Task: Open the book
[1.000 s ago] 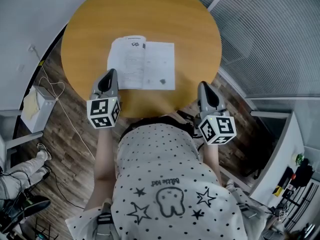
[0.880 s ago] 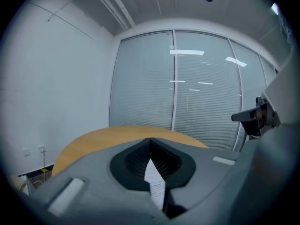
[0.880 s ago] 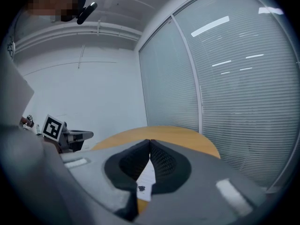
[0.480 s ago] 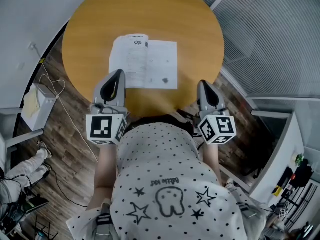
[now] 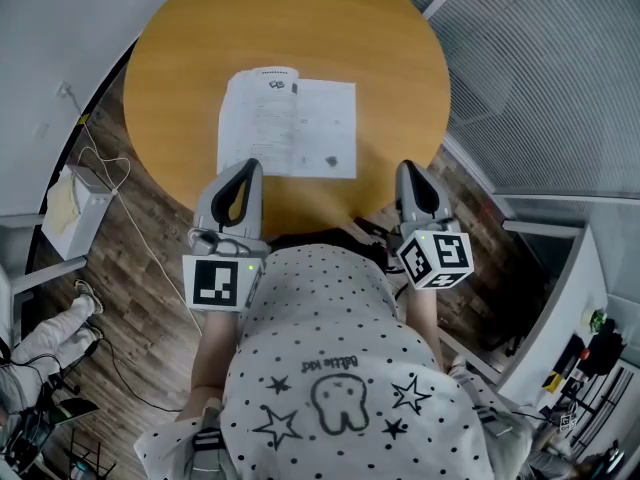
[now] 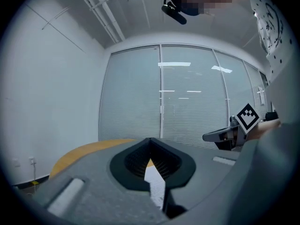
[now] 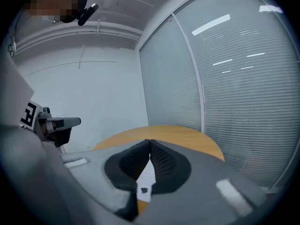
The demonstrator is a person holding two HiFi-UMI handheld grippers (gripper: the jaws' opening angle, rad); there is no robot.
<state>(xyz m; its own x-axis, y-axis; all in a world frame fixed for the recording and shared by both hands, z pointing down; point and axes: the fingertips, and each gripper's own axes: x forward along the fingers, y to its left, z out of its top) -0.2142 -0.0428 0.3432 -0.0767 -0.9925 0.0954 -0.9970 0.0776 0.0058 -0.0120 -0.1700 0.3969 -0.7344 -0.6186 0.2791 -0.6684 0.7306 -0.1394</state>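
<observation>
A thin white book point(image 5: 288, 123) lies open and flat on the round wooden table point(image 5: 380, 38), its two printed pages facing up. My left gripper point(image 5: 250, 166) is held above the table's near edge, just short of the book's left page, jaws shut with nothing between them. My right gripper point(image 5: 407, 170) hovers at the near right edge of the table, also shut and empty. In the left gripper view the jaws point(image 6: 150, 139) meet at the tip and a sliver of the book point(image 6: 154, 184) shows below. The right gripper view shows closed jaws point(image 7: 149, 142) over the book point(image 7: 144, 182).
A person in a dotted shirt point(image 5: 320, 368) stands at the table's near side. Glass walls with blinds point(image 5: 540, 58) run along the right. A white box point(image 5: 70, 213) and cables point(image 5: 110, 183) lie on the wood floor at left. Another person's legs point(image 5: 40, 338) show at the lower left.
My left gripper has risen and drawn slightly right, toward the person, off the book's near left corner. The right gripper has stayed put. The book lies the same.
</observation>
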